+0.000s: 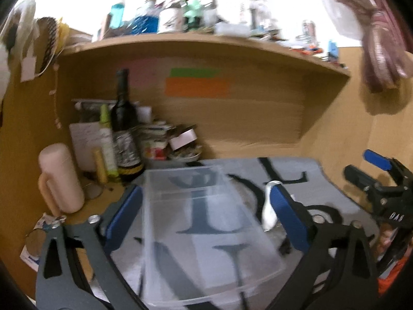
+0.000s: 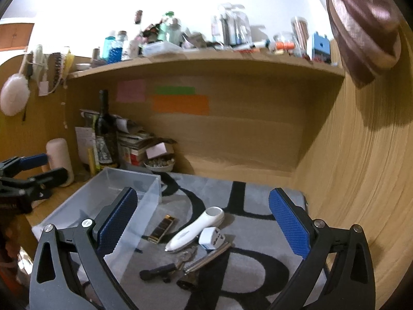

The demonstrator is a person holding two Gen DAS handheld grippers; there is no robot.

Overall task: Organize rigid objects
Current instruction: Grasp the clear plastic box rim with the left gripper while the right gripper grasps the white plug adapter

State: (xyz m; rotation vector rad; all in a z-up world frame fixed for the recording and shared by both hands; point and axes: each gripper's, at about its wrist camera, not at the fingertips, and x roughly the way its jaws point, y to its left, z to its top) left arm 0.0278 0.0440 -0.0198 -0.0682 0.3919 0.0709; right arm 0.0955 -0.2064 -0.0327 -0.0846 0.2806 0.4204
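Note:
A clear plastic box (image 1: 206, 232) lies empty on a grey mat with black letters (image 2: 258, 271); it also shows in the right wrist view (image 2: 103, 196). My left gripper (image 1: 206, 214) is open and hangs over the box. My right gripper (image 2: 204, 222) is open above a small pile on the mat: a white handheld device (image 2: 196, 228), a white plug adapter (image 2: 213, 239), a black and gold lighter (image 2: 162, 228), a black tool (image 2: 157, 271) and a metal tool (image 2: 206, 258). The white device also shows in the left wrist view (image 1: 268, 206).
A dark wine bottle (image 1: 124, 118), a pink mug (image 1: 59, 180), tubes and stacked papers (image 2: 136, 139) crowd the desk's back left corner. A small bowl (image 2: 160, 165) stands behind the box. A cluttered shelf (image 2: 206, 62) runs overhead. A wooden side wall (image 2: 361, 180) closes the right.

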